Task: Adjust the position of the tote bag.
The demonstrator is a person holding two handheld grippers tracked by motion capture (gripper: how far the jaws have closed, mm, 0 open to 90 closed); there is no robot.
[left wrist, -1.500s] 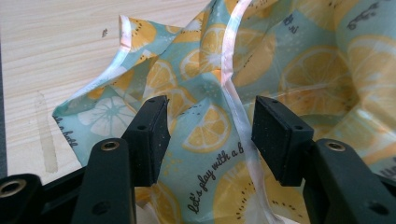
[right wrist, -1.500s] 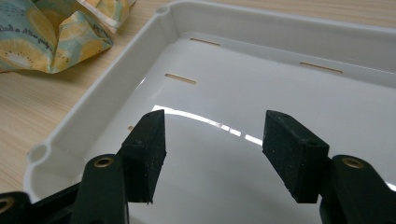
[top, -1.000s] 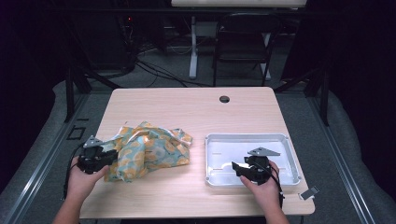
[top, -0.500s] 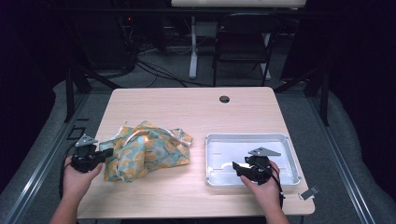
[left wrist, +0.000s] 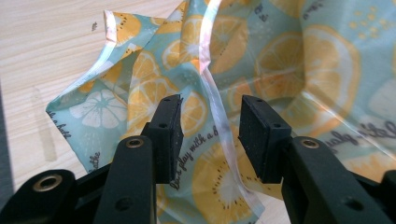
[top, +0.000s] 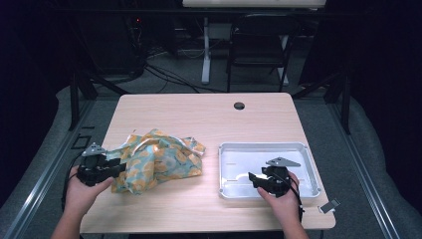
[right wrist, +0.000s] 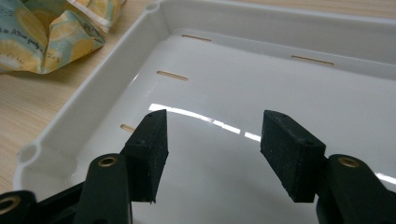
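Citrus-print bag: a thin, glossy plastic pouch in teal with orange and lemon slices, small dark lettering and pale sealed seams. It lies crumpled and partly folded on the table, in the left half toward the near edge, well clear of the far edge, its creased panels rising unevenly.

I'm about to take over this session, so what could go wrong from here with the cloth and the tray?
The left tongs have just been opening and stand apart over the lemon-print cloth, gripping nothing; a pinch now might catch only one loose fold.

The cloth lies crumpled near the table's left edge, so a careless tug may drag it off.

The right tongs hang open over the white tray; a bump could slide it.
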